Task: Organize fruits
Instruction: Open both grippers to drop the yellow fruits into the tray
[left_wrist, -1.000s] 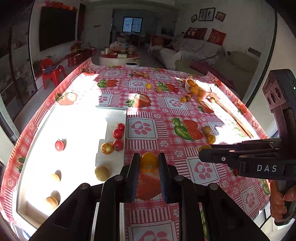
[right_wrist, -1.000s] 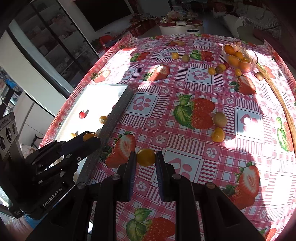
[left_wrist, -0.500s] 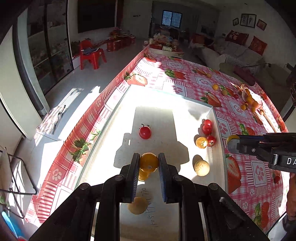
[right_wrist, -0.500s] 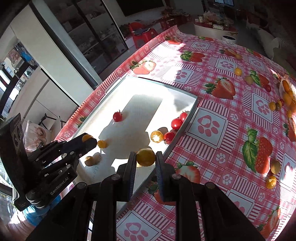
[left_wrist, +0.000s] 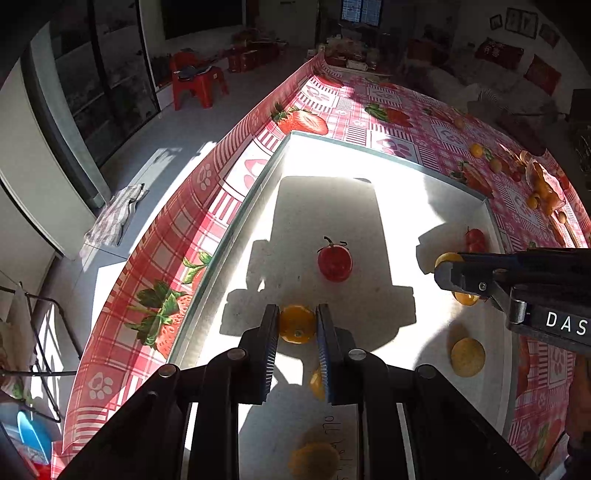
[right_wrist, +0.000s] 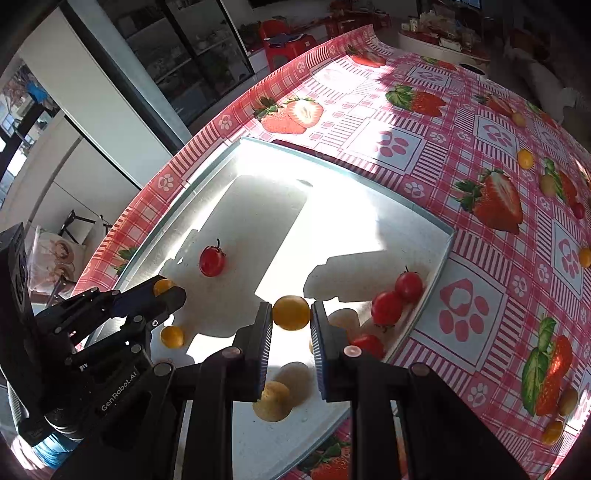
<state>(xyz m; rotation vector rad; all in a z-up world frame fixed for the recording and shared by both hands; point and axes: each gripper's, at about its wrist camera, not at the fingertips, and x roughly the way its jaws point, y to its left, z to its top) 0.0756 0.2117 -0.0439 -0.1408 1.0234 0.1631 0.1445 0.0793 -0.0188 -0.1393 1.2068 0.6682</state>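
Left claw (left_wrist: 297, 326): closed on a small orange tomato (left_wrist: 296, 324), pads pressing both sides; pointed steeply down over the near-left part of the white tray (left_wrist: 369, 158).
Right claw (right_wrist: 291, 314): closed on a yellow-orange tomato (right_wrist: 291, 312), gripped between both pads; held over the near-middle of the tray, close to its right rim.
Tray: shallow, white, rectangular, lying on the tabletop (right_wrist: 480, 177) near its left edge; half in hard sun, half under the shadows of the two devices.
Tray contents, left: one red stemmed tomato (right_wrist: 211, 260) alone in the shadowed middle; one small orange tomato (right_wrist: 172, 336) just below the left claw as seen from the right wrist.
Tray contents, right: three red cherry tomatoes (right_wrist: 388, 306) clustered against the right rim.
Tray contents, near: pale yellow round fruit (right_wrist: 272, 401) lying below the right claw.
Tabletop cover: red-and-white checked cloth with strawberry and paw prints.
Loose fruit outside tray: several small yellow and orange pieces (right_wrist: 525, 158) scattered on the far-right cloth, well apart from the tray.
Clear bowl (left_wrist: 543, 184): far right, holding orange fruit; detail too small to tell.
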